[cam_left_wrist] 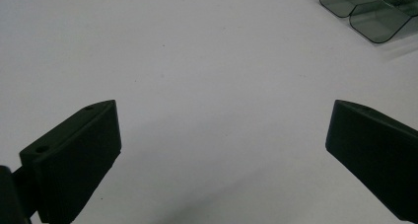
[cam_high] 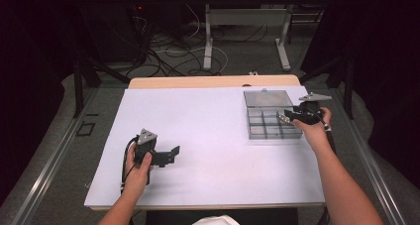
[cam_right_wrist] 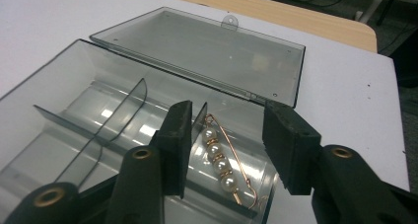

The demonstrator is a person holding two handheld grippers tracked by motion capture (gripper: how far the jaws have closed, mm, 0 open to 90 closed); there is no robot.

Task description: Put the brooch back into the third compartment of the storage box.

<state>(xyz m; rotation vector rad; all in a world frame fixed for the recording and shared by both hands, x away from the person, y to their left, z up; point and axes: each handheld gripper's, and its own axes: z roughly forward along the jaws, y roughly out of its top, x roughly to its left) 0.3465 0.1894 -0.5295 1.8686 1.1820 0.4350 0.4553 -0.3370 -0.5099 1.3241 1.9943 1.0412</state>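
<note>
1. Smoky clear plastic marks your work piece in the high view: an organiser box [cam_high: 270, 121] with divided compartments sits on the white table [cam_high: 208, 136] at about two o'clock, its lid folded flat behind it. Your right gripper [cam_high: 287, 117] is tipped into the box's right side. Your left gripper [cam_high: 171, 153] rests low on the table at about eight o'clock, well apart from the box.

2. Left gripper view: your left gripper [cam_left_wrist: 222, 150] has its jaws spread wide with bare white table between them and nothing held. A corner of the organiser box [cam_left_wrist: 374, 12] shows at one o'clock.

3. Right gripper view: your right gripper [cam_right_wrist: 229, 145] stands partly open over a compartment near the box's right end. Between the jaws, but not pressed by either pad, a pearl pin [cam_right_wrist: 219, 160] lies on the compartment floor: four pearls on a gold wire, pointing from eleven to five o'clock. The lid [cam_right_wrist: 197, 51] lies open at twelve o'clock.

4. Judging by this, the pin has been set in its compartment and you are at the letting-go step. Next, lift the right gripper straight up, clear of the dividers, without snagging the wire; closing the lid likely follows.
</note>
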